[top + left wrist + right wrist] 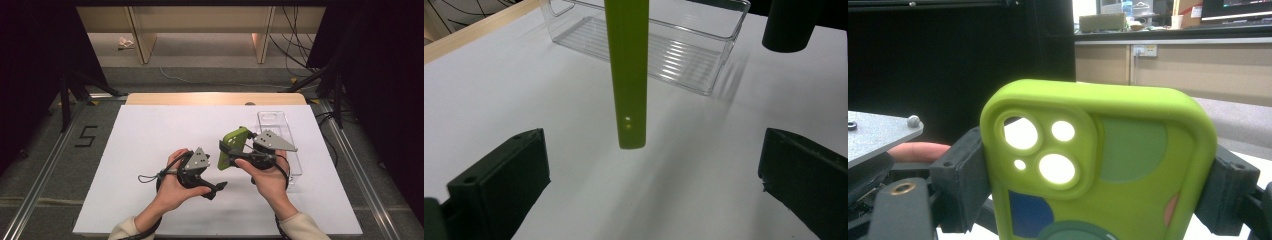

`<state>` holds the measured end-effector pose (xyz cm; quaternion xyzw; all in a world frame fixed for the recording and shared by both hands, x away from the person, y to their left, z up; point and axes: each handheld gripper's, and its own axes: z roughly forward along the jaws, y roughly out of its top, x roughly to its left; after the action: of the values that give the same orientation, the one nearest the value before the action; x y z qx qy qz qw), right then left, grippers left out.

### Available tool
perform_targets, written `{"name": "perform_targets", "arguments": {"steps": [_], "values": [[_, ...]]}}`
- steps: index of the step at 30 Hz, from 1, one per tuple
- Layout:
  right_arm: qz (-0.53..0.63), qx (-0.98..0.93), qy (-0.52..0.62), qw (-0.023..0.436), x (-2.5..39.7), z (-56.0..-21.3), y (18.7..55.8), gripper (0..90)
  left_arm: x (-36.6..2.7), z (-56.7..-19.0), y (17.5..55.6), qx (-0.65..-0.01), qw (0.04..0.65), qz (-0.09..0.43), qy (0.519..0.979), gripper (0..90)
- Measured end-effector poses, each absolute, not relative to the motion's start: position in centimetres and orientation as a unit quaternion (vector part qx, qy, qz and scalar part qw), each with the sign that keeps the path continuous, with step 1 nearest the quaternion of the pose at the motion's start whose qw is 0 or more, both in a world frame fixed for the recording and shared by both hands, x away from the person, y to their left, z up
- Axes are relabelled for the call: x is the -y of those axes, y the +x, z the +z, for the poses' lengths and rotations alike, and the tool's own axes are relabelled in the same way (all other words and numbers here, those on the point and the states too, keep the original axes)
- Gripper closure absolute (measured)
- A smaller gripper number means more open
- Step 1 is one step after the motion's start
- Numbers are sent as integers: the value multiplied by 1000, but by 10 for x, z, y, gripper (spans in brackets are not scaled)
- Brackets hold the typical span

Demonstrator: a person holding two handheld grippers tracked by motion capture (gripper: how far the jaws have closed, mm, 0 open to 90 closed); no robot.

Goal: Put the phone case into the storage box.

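Centrally, phone case: a lime-green phone case (232, 148) is being held up off the white table (150, 145), right of centre and just left of the clear bin, tilted with its upper end leaning away from the person.
Case details: in the right gripper view its back (1098, 165) is facing the camera — camera cut-outs at upper left, with blue, dark green and pinkish patches lower down.
Right gripper: the right gripper (235, 157) is clamping the case, one black jaw pressing on each long side in its own view.
Right hand: the right hand (270, 177) is gripping the tool from below, a cream sleeve showing at the wrist.
Left gripper: the left gripper (212, 190) is sitting low over the table in front of the case, its jaws standing wide apart in its own view, with nothing between them.
Case from the left gripper view: it is hanging edge-on as a narrow green strip (626, 75), its lower end above the table surface — how high is hard to judge from here.
Left hand: the left hand (175, 182) is wrapping the gripper body.
Clear bin: a transparent plastic bin (282, 137) is lying on the table's right side, its ribbed floor (649, 50) bare.
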<state>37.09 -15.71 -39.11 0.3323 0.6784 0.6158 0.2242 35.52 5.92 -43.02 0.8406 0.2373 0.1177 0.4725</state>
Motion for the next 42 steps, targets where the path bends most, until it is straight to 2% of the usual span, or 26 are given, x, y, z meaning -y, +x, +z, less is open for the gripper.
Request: {"name": "perform_targets", "arguments": {"steps": [42], "values": [[617, -657, 351, 253, 180, -380, 377, 178, -111, -425, 352, -258, 470, 123, 835, 3]]}}
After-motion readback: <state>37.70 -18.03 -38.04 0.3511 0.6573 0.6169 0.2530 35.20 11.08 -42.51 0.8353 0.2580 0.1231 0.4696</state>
